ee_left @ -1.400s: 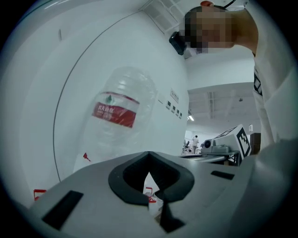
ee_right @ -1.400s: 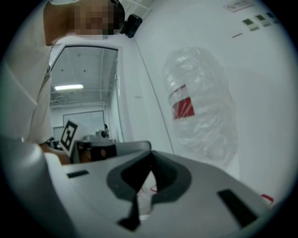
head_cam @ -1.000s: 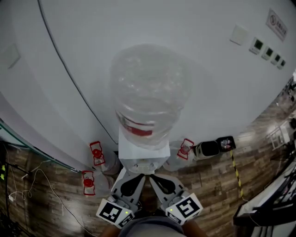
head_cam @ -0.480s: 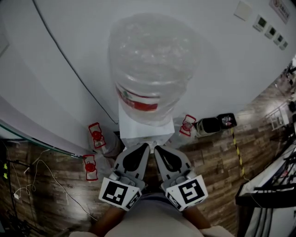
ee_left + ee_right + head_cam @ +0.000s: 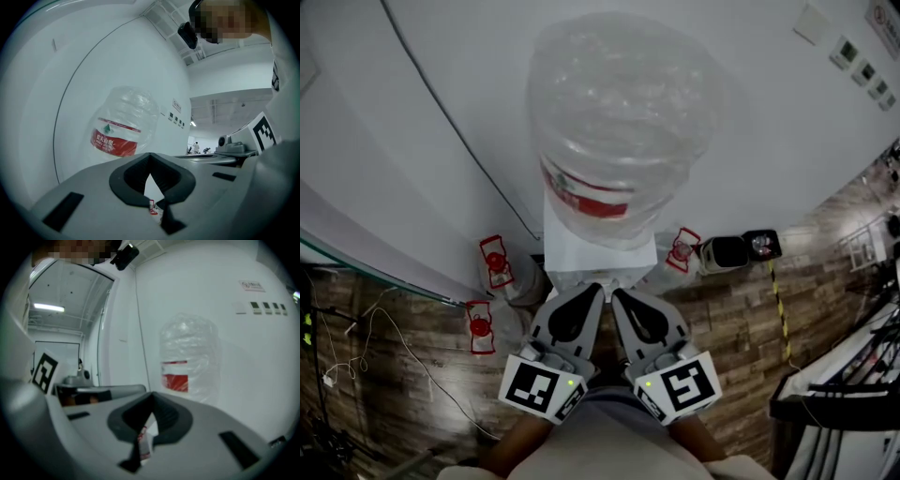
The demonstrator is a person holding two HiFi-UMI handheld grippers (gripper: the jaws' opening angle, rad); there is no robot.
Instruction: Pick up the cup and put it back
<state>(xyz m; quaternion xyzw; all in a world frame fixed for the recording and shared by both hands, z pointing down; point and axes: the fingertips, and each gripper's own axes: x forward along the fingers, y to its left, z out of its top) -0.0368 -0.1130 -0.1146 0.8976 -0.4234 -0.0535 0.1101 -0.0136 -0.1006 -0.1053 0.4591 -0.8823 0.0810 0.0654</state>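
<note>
white wall (image 5: 750,141) stands right behind the clear water bottle (image 5: 619,112); wood floor (image 5: 741,356) lies open either side. below the bottle, left gripper (image 5: 598,289) and right gripper (image 5: 617,292) sit side by side, jaws pressed together, tips at the dispenser (image 5: 581,248) front edge. whether the red-and-white bit (image 5: 143,441) past them is the cup, i cannot tell.

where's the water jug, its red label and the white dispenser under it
water jug (image 5: 623,94), head view, clear upper body
red label (image 5: 581,195), head view, middle of band
white dispenser (image 5: 605,255), head view, top panel
</note>
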